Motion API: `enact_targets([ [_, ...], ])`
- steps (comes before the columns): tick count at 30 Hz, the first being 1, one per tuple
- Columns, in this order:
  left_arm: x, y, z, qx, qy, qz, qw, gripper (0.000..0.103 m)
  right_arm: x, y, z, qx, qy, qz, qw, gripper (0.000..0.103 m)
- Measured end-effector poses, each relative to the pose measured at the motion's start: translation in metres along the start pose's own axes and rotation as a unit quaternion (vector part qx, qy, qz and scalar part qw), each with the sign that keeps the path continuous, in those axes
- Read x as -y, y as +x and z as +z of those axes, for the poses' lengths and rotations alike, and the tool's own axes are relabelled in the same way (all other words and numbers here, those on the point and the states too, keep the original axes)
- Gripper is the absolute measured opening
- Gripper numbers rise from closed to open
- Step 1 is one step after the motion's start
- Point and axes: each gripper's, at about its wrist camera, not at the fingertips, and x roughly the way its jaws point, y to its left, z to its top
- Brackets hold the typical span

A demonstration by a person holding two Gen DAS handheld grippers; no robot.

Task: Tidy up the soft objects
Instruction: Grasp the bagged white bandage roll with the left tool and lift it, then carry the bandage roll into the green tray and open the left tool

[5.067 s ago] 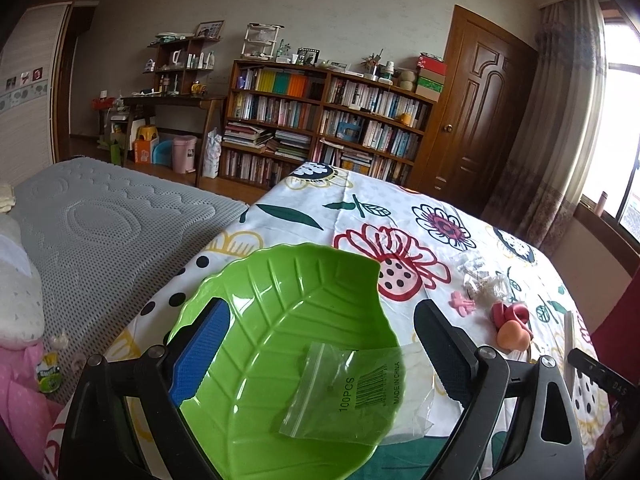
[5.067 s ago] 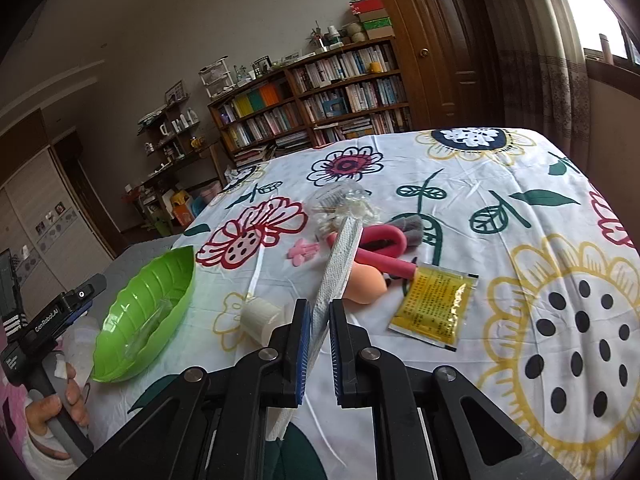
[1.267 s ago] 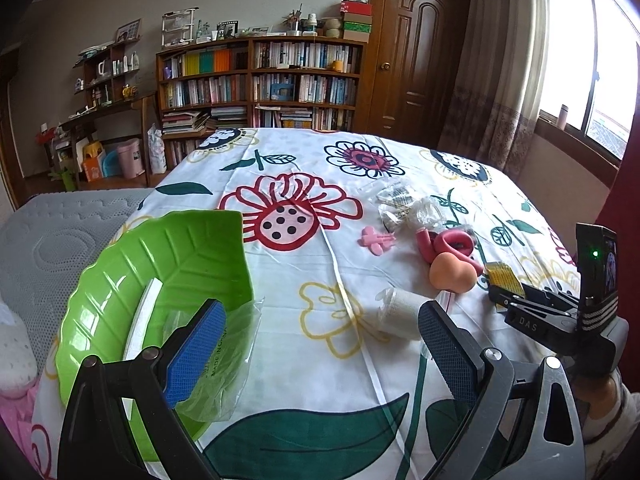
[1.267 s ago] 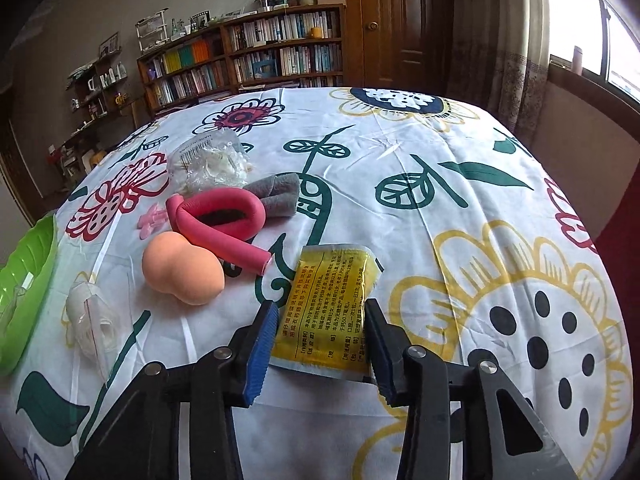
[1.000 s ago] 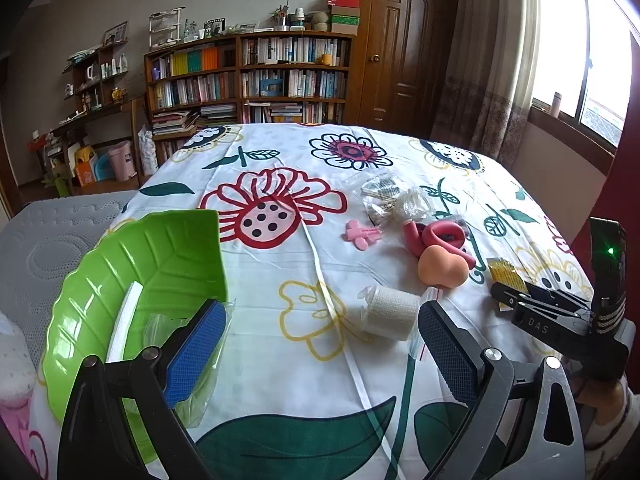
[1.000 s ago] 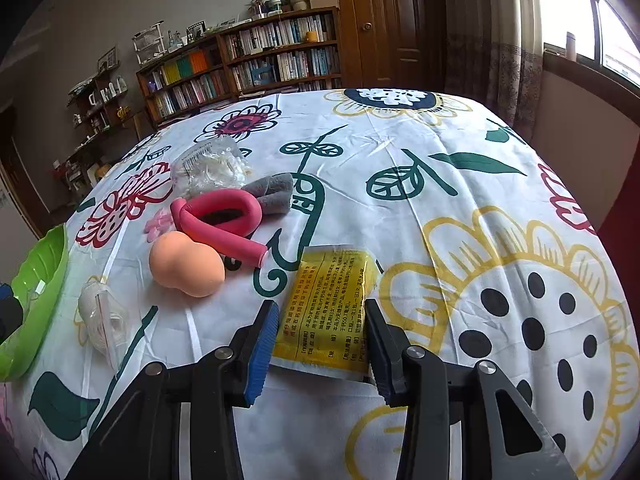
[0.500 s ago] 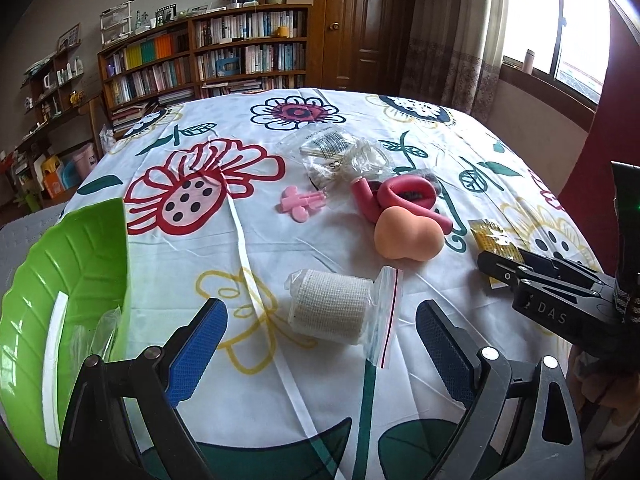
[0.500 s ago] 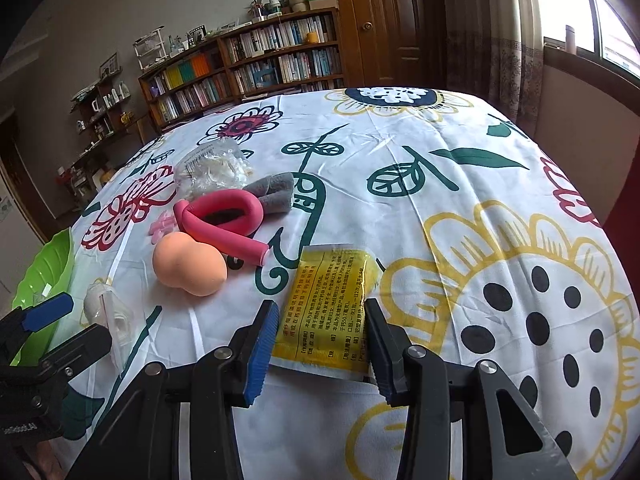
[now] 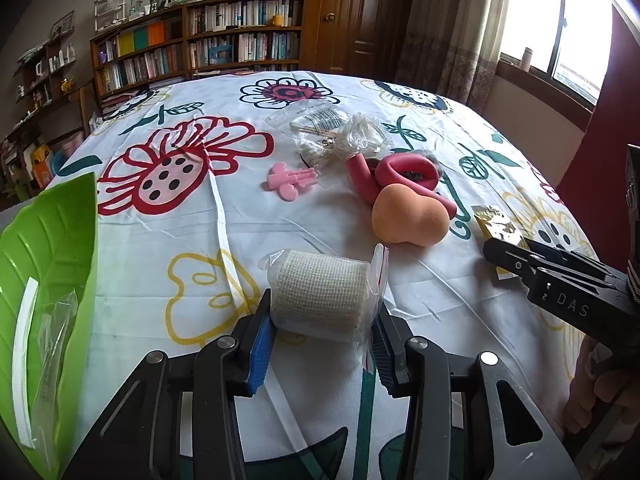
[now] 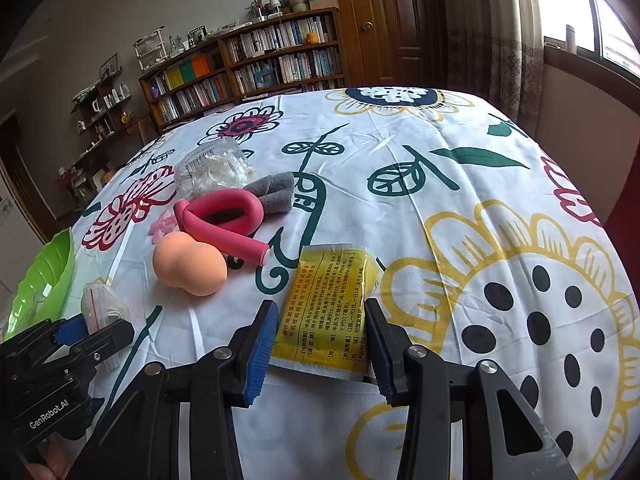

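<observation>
- Left gripper (image 9: 320, 340): your jaws have the bagged gauze roll (image 9: 320, 296) between them, both blue pads at or against its ends; whether it is clear of the cloth (image 9: 192, 240) cannot be told.
- Gauze roll: judged light and springy, inside a slick clear zip bag. Hold the roll's body across its ends, as now. The loose bag flap (image 9: 378, 268) would likely slide out.
- Right gripper (image 10: 320, 336): your jaws stand at a middling gap astride the near end of the yellow sachet (image 10: 328, 300), which lies flat on the cloth. Contact cannot be told.
- Sachet: judged thin, limp and smooth, hard to lift from a flat lie. Take it by one edge, tipping a pad under it.
- Sponge (image 9: 408, 216): just beyond the roll, touching the pink foam roller (image 9: 396, 172). Both are judged very light and squashy, so a gentle squeeze mid-body should do.
- Clear packet (image 9: 340, 136) and pink clip (image 9: 292, 180): farther back, near each other.
- Green dish (image 9: 48, 240): at your left edge, already holding a white strip (image 9: 20, 360) and an empty bag (image 9: 56, 344). It is the likely place for the roll.
</observation>
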Motion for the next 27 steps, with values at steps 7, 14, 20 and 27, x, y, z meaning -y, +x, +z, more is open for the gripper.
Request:
enact_targets([
  [7, 0.002, -0.018, 0.001, 0.027, 0.002, 0.005, 0.9996, 0.044, 0.0, 0.0, 0.0, 0.0, 0.0, 0.0, 1.0, 0.046],
  [14, 0.003, -0.035, 0.0, 0.047, 0.005, 0.016, 0.9988, 0.044, 0.0, 0.0, 0.0, 0.0, 0.0, 0.0, 1.0, 0.046],
  [20, -0.001, -0.054, 0.0, 0.073, 0.002, 0.032, 0.9968, 0.044, -0.001, -0.001, -0.001, 0.003, 0.005, 0.006, 1.0, 0.046],
  [27, -0.012, -0.076, 0.0, 0.1, -0.013, 0.046, 0.9939, 0.044, -0.003, -0.003, -0.002, 0.006, 0.01, 0.012, 1.0, 0.046],
])
